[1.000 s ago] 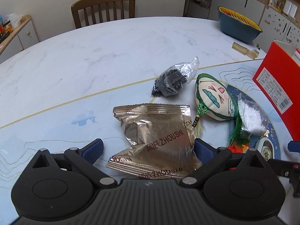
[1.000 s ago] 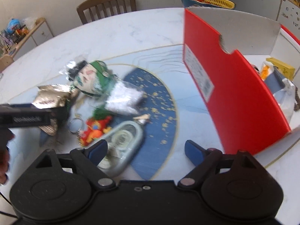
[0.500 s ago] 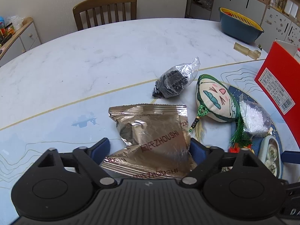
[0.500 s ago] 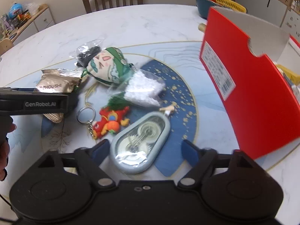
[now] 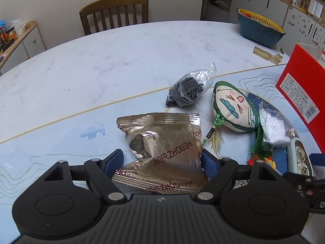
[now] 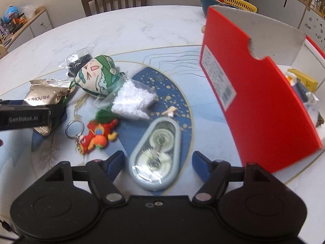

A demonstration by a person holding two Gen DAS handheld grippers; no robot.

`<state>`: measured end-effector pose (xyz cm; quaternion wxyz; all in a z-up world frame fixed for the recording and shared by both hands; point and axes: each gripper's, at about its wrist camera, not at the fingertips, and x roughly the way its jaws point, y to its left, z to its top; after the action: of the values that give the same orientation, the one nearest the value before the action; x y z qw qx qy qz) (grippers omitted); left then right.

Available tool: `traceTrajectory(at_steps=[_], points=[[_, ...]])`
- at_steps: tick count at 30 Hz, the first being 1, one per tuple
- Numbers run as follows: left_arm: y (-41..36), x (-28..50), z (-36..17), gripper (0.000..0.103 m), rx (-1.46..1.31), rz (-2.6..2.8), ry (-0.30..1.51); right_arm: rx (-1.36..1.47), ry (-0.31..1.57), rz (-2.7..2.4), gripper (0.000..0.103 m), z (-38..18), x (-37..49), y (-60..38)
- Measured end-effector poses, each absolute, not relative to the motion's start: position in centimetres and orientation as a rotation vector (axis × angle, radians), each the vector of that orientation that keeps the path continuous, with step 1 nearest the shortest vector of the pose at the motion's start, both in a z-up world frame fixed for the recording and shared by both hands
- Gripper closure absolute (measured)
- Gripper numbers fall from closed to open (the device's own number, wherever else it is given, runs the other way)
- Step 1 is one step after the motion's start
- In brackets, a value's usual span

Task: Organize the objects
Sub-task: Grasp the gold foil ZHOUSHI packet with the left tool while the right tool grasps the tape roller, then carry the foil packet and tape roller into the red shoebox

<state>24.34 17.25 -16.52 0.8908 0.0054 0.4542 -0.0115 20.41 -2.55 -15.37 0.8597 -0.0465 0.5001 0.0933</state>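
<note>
A round marbled table point(image 5: 101, 65) with a pale blue printed centre fills both views, a wooden chair point(image 5: 113, 14) behind it and cabinets along the walls. At the near edge the left gripper point(image 5: 161, 160) sits low, its blue-padded fingers apart on either side of a gold foil snack packet point(image 5: 162, 142), the pads close to the packet's edges though contact cannot be confirmed. The packet lies flat and creased; it looks light, thin and slick, so a pinch across its puffed middle would likely crumple it or let it slide, while the crimped seam at the near end seems the firmer place to grip. The right gripper point(image 6: 158, 162) also stands open, straddling the near end of a grey-blue correction tape dispenser point(image 6: 156, 152) sealed in clear film; that item looks rigid and smooth, and it should take a squeeze across its narrow sides, though the film may be slippery. Farther out lie a red dragon keyring point(image 6: 95, 136), a bag of white beads point(image 6: 132, 101), a soft green-trimmed face sachet point(image 6: 95, 77) with a tassel, and a small bag of black pieces point(image 5: 189, 89). To the right stands an open red box point(image 6: 260, 105) already holding a few things, likely the destination. A blue and yellow basket point(image 5: 260, 28) rests at the far edge.
</note>
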Motion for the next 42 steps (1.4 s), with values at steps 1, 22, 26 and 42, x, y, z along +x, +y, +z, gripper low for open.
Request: traceTrajectory(at_steps=[1,22,26,42], points=[[17.3,24.3,-16.5,0.023,0.01,-0.022,0.943,-0.104,1.046,0.191,0.03,-15.3,20.5,-2.4],[18.8,19.1,-13.3,0.032,-0.126,0.024,0.945,-0.008,1.012,0.34,0.052,-11.7,16.7,-7.5],[17.8,17.6,-11.3,0.032,-0.139,0.014,0.924,-0.011,0.982,0.404,0.052,-9.5,15.7,-8.8],[8.9,15.9,-3.7,0.032,-0.143,-0.107,0.823,-0.034,0.887,0.502,0.052,-3.5,15.1,-15.6]])
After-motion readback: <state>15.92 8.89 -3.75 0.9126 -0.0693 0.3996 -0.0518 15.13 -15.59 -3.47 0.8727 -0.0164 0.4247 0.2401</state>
